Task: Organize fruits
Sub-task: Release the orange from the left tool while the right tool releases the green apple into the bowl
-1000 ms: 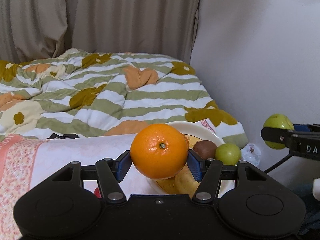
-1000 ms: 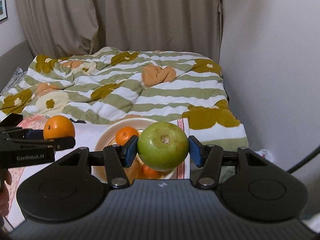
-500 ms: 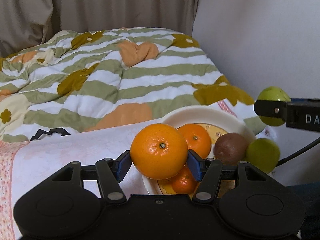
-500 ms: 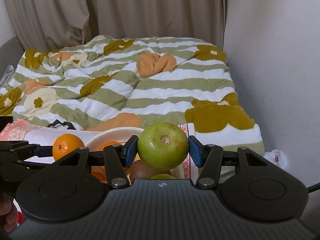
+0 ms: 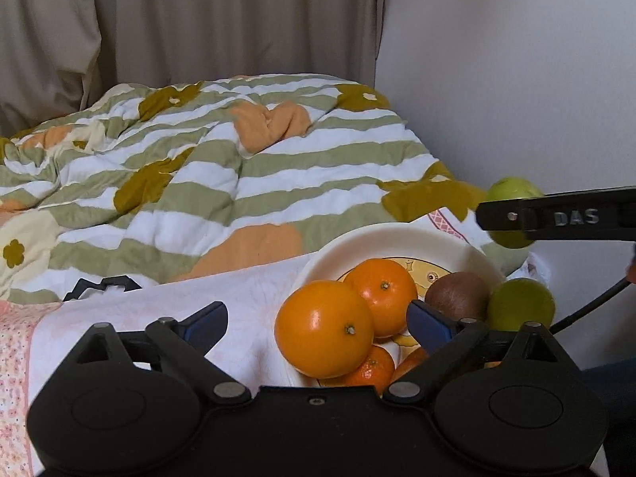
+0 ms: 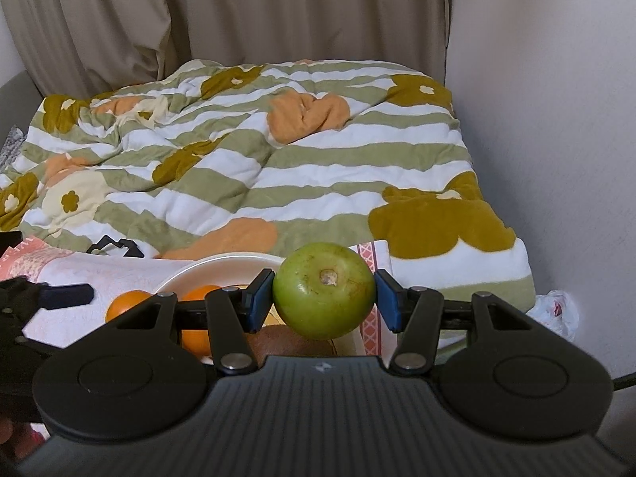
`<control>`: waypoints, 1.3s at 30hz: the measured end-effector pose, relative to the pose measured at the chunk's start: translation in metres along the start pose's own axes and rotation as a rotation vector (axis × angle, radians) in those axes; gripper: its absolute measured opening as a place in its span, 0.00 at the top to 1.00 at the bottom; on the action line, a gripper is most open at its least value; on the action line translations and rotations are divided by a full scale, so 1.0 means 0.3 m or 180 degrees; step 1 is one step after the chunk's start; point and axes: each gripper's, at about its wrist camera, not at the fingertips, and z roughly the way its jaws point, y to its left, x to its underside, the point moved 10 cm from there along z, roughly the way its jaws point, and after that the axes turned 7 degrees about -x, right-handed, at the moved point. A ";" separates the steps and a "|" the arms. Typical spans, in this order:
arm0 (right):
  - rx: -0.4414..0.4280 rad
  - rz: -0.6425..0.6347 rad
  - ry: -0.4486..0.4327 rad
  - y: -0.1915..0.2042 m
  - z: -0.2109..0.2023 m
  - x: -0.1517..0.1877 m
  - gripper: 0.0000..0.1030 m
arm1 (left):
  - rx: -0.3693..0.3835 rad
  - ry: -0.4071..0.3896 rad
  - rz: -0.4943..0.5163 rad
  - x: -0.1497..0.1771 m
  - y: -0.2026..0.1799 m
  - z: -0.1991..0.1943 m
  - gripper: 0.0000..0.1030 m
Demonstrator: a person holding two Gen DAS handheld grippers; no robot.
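So the big orange (image 5: 324, 328) sits at the near-left rim of the plate (image 5: 397, 234), leaning on the other fruit, and nothing is holding it. The left gripper (image 5: 316, 322) is spread wide open around it, blue pads (image 5: 204, 320) clear of the skin on both sides. Behind it there's a second orange (image 5: 381, 296), then a kiwi (image 5: 457, 296) and a green fruit (image 5: 520, 304) at the right edge, plus a couple of small oranges (image 5: 369, 365) tucked underneath.

The right gripper (image 6: 324, 298) is clamped on a green apple (image 6: 324, 296), stem end facing the camera, held up over the right side of the plate (image 6: 222, 260). From the left wrist view the apple (image 5: 512, 190) pokes out behind that gripper's black finger.

The plate is on a pinkish cloth (image 5: 238, 302), and behind that is a bed with a striped flowery blanket (image 5: 238, 167), beige curtains (image 5: 198, 20) and a white wall (image 5: 516, 79).
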 end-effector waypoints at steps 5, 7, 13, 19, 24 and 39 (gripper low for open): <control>-0.0092 0.0004 0.0050 0.015 0.045 -0.007 0.32 | -0.0076 0.0024 -0.0019 0.003 0.028 -0.021 0.04; -0.0137 0.0004 0.0084 0.034 0.067 -0.007 0.32 | -0.0082 0.0044 -0.0043 0.008 0.037 -0.024 0.04; -0.0206 -0.0063 0.0157 0.085 0.145 0.003 0.32 | -0.0150 0.0089 -0.0085 0.031 0.061 -0.035 0.04; -0.0229 -0.0017 0.0177 0.083 0.204 0.018 0.32 | -0.0190 0.0088 -0.0142 0.052 0.085 -0.053 0.04; -0.0238 0.0003 0.0162 0.084 0.210 0.016 0.31 | -0.0238 0.0076 -0.0155 0.063 0.102 -0.064 0.04; -0.0195 0.0017 -0.0044 0.120 0.120 -0.004 0.00 | -0.0295 -0.0044 -0.0186 0.081 0.104 -0.157 0.04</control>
